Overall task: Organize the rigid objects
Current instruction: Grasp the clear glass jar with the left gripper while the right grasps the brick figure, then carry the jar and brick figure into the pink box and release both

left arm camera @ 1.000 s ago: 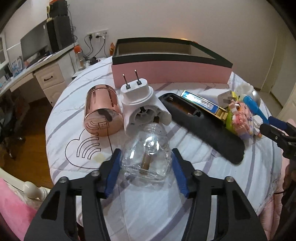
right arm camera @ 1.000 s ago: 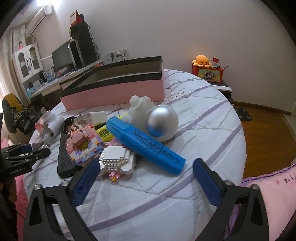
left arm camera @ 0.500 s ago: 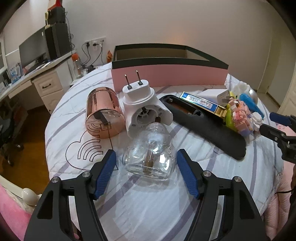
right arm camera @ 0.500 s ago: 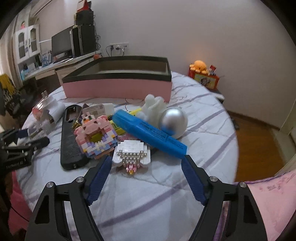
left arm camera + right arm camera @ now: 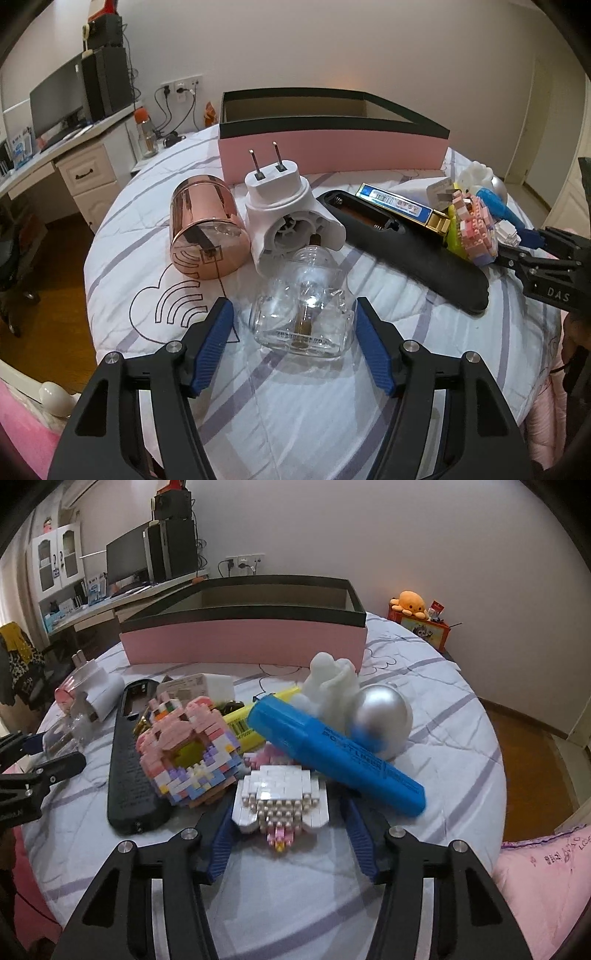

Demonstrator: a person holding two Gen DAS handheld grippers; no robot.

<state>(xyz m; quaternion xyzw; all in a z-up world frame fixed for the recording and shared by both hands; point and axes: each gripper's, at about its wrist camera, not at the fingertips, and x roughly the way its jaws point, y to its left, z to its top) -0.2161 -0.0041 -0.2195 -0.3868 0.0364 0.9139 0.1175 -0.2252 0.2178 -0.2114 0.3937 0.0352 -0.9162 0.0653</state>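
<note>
The white brick figure (image 5: 282,799) is framed by the right gripper (image 5: 288,834), jaws just closing, pads not seen touching. The clear glass bottle (image 5: 303,310) (on its side) is bracketed by the parted left gripper (image 5: 293,349).

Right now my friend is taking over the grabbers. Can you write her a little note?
Left gripper: open around the clear glass bottle, pads not pressing.
Right gripper: jaws have just been closing around the white brick figure; contact unclear.
Pink box: no items visible inside.
On the bedspread lie the copper can, white plug, black remote, blue marker.
Left: move everything into the box.
</note>
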